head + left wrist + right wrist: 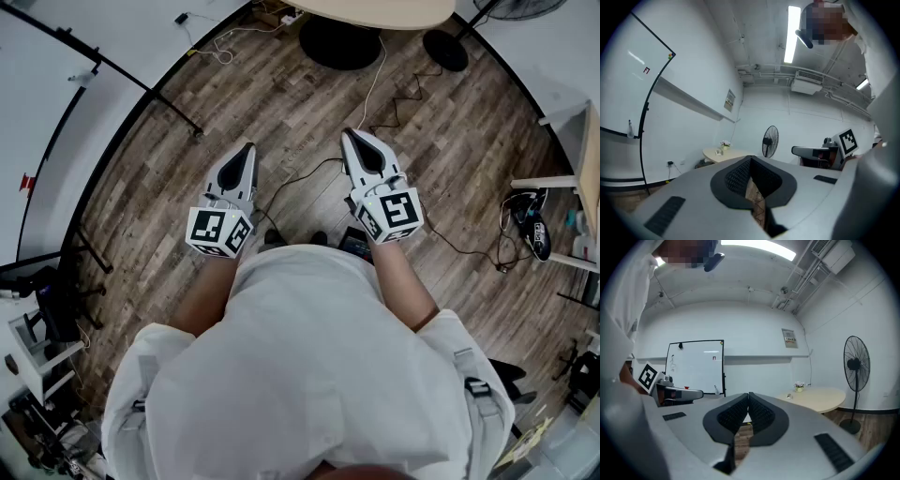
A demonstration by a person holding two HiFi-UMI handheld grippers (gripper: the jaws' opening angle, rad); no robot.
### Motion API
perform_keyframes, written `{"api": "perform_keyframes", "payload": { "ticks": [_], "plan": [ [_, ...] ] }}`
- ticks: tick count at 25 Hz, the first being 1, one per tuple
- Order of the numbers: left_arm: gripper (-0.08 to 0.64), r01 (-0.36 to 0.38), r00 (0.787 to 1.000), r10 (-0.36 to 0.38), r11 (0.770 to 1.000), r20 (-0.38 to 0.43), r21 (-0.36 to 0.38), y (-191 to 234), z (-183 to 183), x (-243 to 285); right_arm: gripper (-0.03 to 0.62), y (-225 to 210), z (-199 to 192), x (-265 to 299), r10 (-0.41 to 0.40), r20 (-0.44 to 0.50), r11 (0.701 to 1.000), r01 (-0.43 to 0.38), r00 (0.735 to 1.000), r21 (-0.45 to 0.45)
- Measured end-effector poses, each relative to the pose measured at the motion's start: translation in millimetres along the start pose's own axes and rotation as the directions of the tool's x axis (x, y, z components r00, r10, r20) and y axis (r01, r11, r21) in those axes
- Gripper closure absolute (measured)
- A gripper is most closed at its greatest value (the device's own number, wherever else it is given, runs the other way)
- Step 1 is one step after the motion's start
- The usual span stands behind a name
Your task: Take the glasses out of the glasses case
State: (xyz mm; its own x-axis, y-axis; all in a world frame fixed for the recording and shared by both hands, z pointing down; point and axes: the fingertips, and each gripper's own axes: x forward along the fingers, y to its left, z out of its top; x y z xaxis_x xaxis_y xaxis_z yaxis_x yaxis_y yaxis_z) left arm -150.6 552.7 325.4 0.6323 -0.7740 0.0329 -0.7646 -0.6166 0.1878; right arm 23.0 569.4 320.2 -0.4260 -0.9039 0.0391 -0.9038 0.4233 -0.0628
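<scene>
Neither a glasses case nor glasses can be made out in any view. A small object [789, 396] lies on the round table, too small to identify. In the head view both grippers are held level in front of the person's body, over the wood floor. My left gripper [248, 148] is shut, its black pads meeting at the tip [751, 158], with nothing between them. My right gripper [349, 134] is shut and empty too, pads closed together [748, 393]. Each gripper view shows the other gripper off to the side.
A round beige table [375, 11] with a small flower pot [800, 386] stands ahead. A standing fan [855, 366] is beside it, its base [444, 49] on the floor. A whiteboard [696, 366] on a stand is at the left, and cables [403, 103] run across the floor.
</scene>
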Motion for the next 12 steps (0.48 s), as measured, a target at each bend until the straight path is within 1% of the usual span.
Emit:
{"api": "perform_keyframes", "payload": {
  "ticks": [2,4,8,12],
  "plan": [
    [0.549,-0.006,1.0,0.006,1.0,-0.001,0.006,7,2,-2,0.569,4,-1,2,0.007,-0.005,1.0,-0.007,1.0,-0.021],
    [0.549,-0.02,1.0,0.02,1.0,-0.01,0.009,11,1,-3,0.569,1,-3,0,0.006,-0.004,1.0,-0.007,1.0,-0.022],
    [0.551,-0.054,0.998,0.055,0.998,-0.027,0.011,-1,-4,-1,0.568,-21,-8,-22,-0.004,0.004,1.0,0.004,1.0,0.028],
    [0.551,-0.063,0.997,0.064,0.997,-0.031,0.036,-17,-3,-3,0.566,-39,-19,-41,0.009,-0.008,0.999,-0.008,1.0,0.048]
  ]
}}
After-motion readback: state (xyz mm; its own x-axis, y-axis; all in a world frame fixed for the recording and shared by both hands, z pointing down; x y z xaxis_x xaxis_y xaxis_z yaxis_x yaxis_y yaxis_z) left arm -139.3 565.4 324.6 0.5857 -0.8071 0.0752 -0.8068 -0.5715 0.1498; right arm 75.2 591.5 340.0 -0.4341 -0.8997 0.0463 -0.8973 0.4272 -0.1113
